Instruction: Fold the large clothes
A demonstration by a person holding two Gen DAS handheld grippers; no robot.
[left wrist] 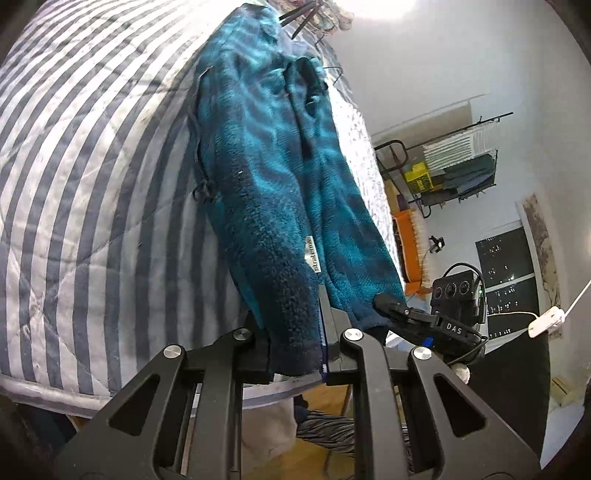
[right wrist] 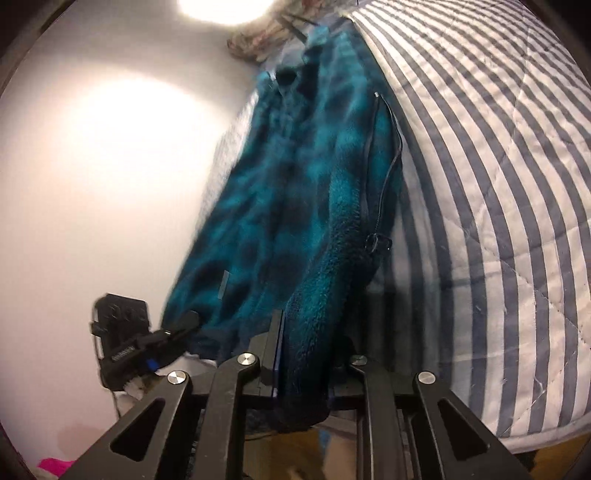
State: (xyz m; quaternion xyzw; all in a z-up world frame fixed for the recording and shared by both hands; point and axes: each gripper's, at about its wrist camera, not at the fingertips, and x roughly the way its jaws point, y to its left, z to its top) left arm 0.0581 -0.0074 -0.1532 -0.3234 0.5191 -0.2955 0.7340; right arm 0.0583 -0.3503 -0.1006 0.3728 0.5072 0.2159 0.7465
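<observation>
A teal and dark-blue fleece jacket [left wrist: 273, 177] lies lengthwise on a bed covered by a grey-and-white striped quilt [left wrist: 92, 166], its near hem lifted off the bed edge. My left gripper [left wrist: 295, 332] is shut on the hem's dark edge beside a small white label [left wrist: 314, 254]. To its right, my right gripper [left wrist: 384, 301] pinches the hem's other corner. In the right wrist view the right gripper [right wrist: 306, 343] is shut on a thick fold of the fleece jacket [right wrist: 295, 192], and the left gripper [right wrist: 188, 319] bites the far corner. A black drawcord [right wrist: 380, 206] hangs along the jacket's side.
Black hangers [left wrist: 299, 18] and floral fabric [right wrist: 258, 44] lie at the head of the bed. A metal rack with folded items [left wrist: 454, 173], an orange object [left wrist: 406, 243] and a dark window [left wrist: 509, 273] stand beyond the bed's right side. A white wall [right wrist: 92, 166] is close by.
</observation>
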